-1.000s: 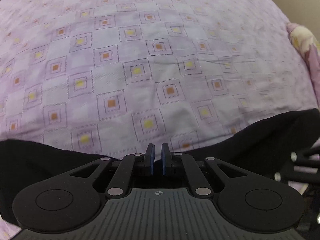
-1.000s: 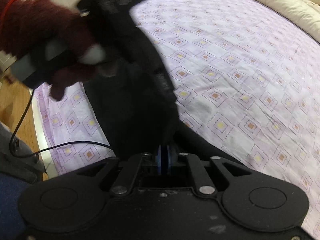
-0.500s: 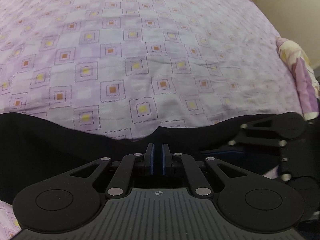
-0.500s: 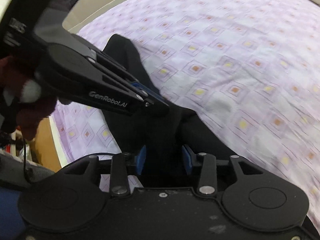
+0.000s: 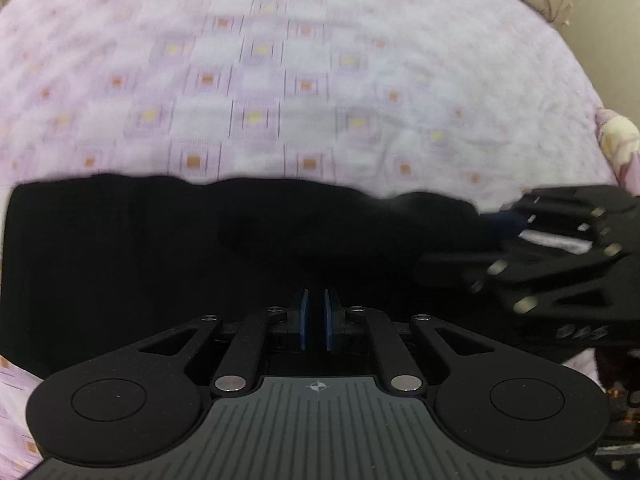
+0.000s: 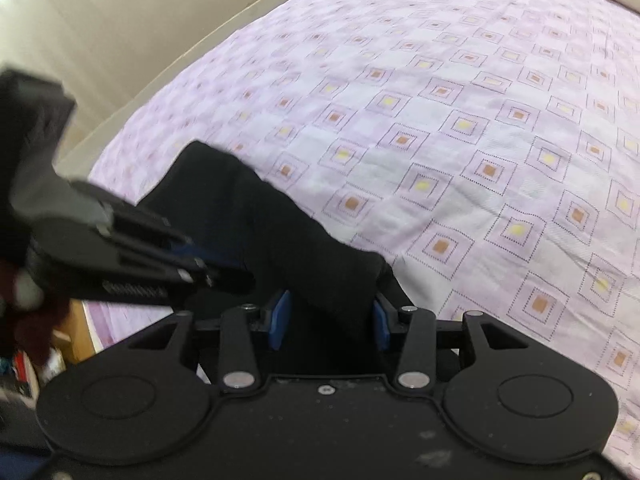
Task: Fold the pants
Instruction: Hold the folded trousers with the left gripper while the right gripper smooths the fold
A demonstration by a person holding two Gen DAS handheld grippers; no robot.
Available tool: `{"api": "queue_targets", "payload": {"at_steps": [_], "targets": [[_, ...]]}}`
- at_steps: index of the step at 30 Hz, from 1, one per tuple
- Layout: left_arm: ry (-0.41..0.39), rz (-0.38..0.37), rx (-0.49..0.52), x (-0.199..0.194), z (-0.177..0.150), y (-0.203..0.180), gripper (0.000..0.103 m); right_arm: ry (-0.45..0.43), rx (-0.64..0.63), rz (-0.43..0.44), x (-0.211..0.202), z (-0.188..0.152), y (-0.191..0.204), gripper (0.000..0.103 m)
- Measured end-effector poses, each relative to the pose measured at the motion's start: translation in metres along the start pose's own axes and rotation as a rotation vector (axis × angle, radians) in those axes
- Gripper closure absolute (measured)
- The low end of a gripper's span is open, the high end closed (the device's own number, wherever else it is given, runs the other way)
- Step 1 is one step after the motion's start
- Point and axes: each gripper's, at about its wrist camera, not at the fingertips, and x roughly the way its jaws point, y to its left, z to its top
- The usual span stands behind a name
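Observation:
The black pants lie as a folded dark band across the purple patterned bedsheet. My left gripper has its blue pads nearly together on the black cloth. In the right wrist view the pants run away from my right gripper, whose blue pads stand wide apart with cloth lying between them. The right gripper shows at the right of the left wrist view; the left gripper shows at the left of the right wrist view.
The bedsheet stretches far ahead and to the right. A cream bed frame edge and wall are at the left. A floral pillow lies at the right edge. Wooden floor shows below the bed's corner.
My right gripper has opened from shut on the pants to wide apart. The pants have been lowered and now lie folded on the sheet. The left gripper stayed closed on the cloth.

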Motion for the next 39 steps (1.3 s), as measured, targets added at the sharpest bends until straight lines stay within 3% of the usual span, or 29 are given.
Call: {"api": "queue_targets", "payload": {"at_steps": [3, 9, 11, 12, 13, 15, 19, 22, 28, 35, 37, 39], "targets": [[0.118, 0.002, -0.027, 0.029, -0.007, 0.007, 0.095, -0.012, 0.036, 0.019, 0.001, 0.006, -0.004, 0.057], [0.071, -0.06, -0.118, 0.027, -0.019, 0.021, 0.095, -0.065, 0.135, 0.036, 0.002, 0.019, -0.016, 0.058], [0.074, -0.054, -0.114, 0.026, -0.018, 0.019, 0.095, -0.069, 0.164, 0.009, 0.005, 0.024, -0.02, 0.071], [0.076, -0.041, -0.099, 0.025, -0.017, 0.015, 0.095, -0.065, 0.165, -0.015, 0.008, 0.027, -0.022, 0.091], [0.078, -0.028, -0.076, 0.024, -0.016, 0.011, 0.095, -0.054, 0.152, -0.065, 0.012, 0.029, -0.024, 0.094], [0.076, -0.008, -0.001, 0.021, -0.013, -0.002, 0.095, -0.052, 0.131, -0.12, 0.018, 0.034, -0.029, 0.095], [-0.02, -0.01, 0.092, 0.005, -0.002, -0.022, 0.095, -0.039, 0.096, -0.183, 0.03, 0.047, -0.036, 0.096], [-0.07, -0.023, 0.09, 0.003, 0.014, -0.028, 0.094, -0.028, 0.067, -0.206, 0.034, 0.052, -0.039, 0.096], [-0.047, 0.018, 0.065, 0.03, 0.034, -0.022, 0.095, 0.016, 0.031, -0.237, 0.055, 0.058, -0.041, 0.096], [-0.054, -0.046, 0.006, 0.034, 0.043, -0.009, 0.095, 0.033, 0.002, -0.28, 0.076, 0.062, -0.039, 0.094], [-0.052, -0.029, 0.017, 0.031, 0.045, -0.01, 0.095, 0.038, 0.002, -0.295, 0.082, 0.066, -0.039, 0.093], [-0.103, 0.025, 0.036, 0.015, 0.044, -0.01, 0.095, 0.041, 0.014, -0.309, 0.084, 0.073, -0.039, 0.089]]}}
